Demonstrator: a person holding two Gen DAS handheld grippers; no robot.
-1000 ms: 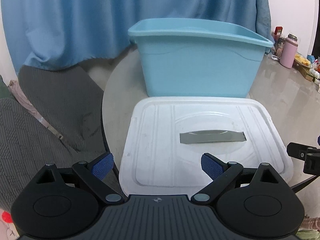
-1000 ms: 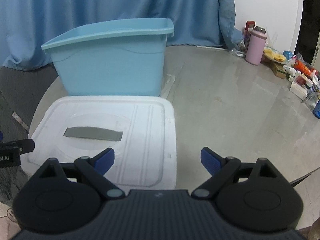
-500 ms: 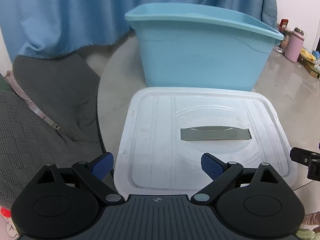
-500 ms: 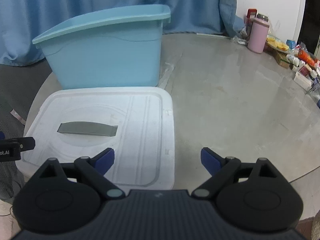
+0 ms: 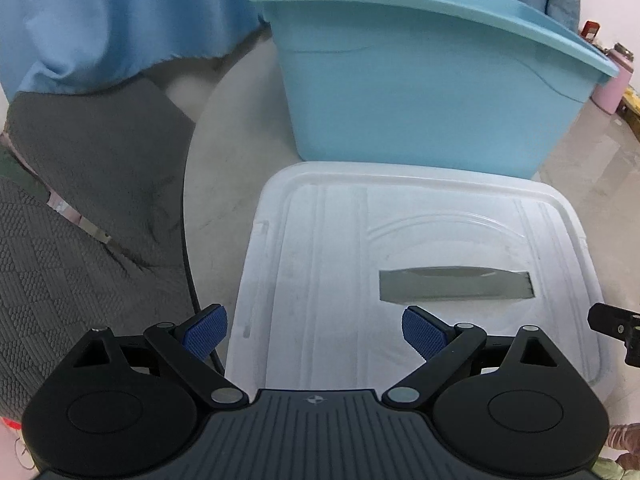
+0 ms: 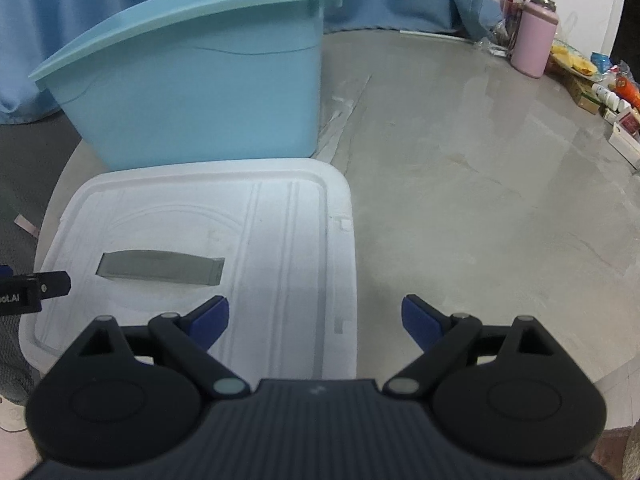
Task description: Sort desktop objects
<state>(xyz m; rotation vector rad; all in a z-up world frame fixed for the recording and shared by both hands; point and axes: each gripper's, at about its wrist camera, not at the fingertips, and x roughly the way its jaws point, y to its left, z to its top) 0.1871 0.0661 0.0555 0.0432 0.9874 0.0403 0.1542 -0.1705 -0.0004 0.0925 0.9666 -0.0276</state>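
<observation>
- White plastic lid (image 5: pixel 420 264) lies flat on the grey round table (image 6: pixel 480 184), straight ahead of both grippers, its grey slot handle (image 5: pixel 456 285) just beyond the left gripper's right fingertip
- Left gripper (image 5: pixel 316 330) has its jaws spread wide and holds nothing; its left pad (image 5: pixel 204 330) sits out past the lid's left edge, its right pad (image 5: pixel 424 334) over the lid
- Right gripper (image 6: pixel 316 318) is likewise wide open and empty; its left pad (image 6: pixel 210 318) is over the lid, its right pad (image 6: pixel 420 320) over bare table beyond the lid's right edge
- Light blue bin (image 5: pixel 424 76) stands upright just behind the lid's far edge, beyond both sets of fingers
- Pink bottle (image 6: pixel 534 40) stands far ahead and to the right of the right fingers, among small packets at the table's edge
- Blue curtain (image 5: pixel 120 20) hangs behind the bin
</observation>
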